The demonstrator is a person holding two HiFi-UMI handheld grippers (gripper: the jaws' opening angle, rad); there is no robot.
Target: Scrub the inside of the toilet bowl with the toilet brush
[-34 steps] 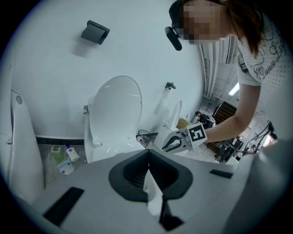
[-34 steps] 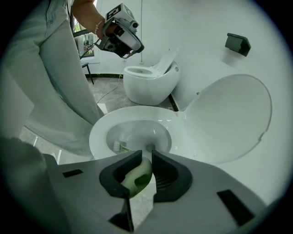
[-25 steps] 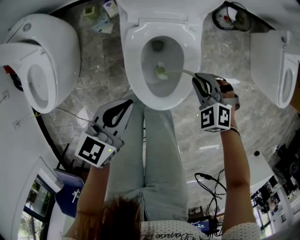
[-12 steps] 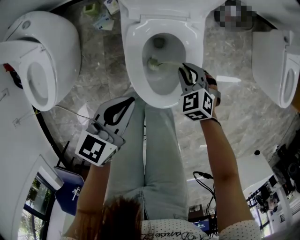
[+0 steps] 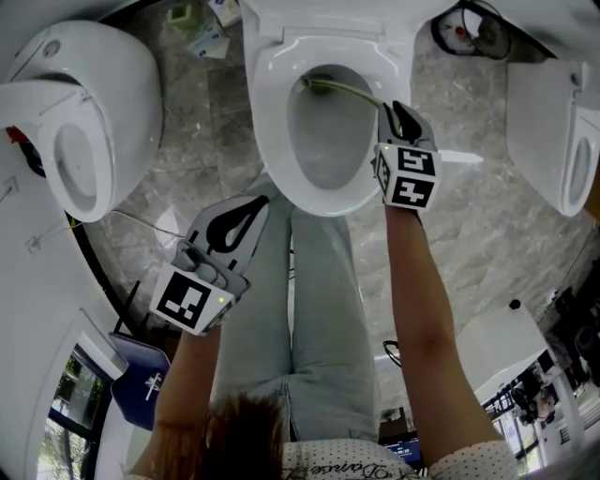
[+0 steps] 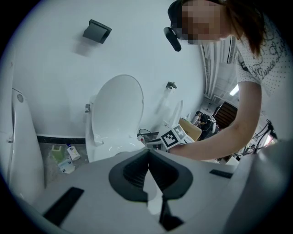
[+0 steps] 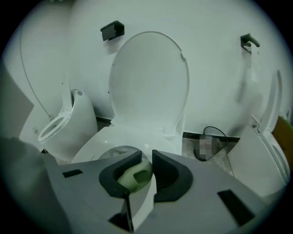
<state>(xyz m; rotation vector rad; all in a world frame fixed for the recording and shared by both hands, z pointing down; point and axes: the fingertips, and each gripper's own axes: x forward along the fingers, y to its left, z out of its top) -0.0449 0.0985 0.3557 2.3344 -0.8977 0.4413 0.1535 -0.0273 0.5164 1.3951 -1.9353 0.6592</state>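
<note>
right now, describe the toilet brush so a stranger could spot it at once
Of three white toilets, take the middle toilet, lid raised. A thin pale green toilet brush slants from the right gripper at its rim to the bowl's back wall. Nothing else in that bowl is green.

A spare toilet (image 5: pixel 84 122) and bottles (image 5: pixel 221 13) stand on marble floor (image 5: pixel 202 141).

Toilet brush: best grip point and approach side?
Grip the toilet brush at its green handle end, where the right tongs hold it, coming from the right of the bowl. The shaft slants to the bowl's back, so that likely keeps the tongs outside.
</note>
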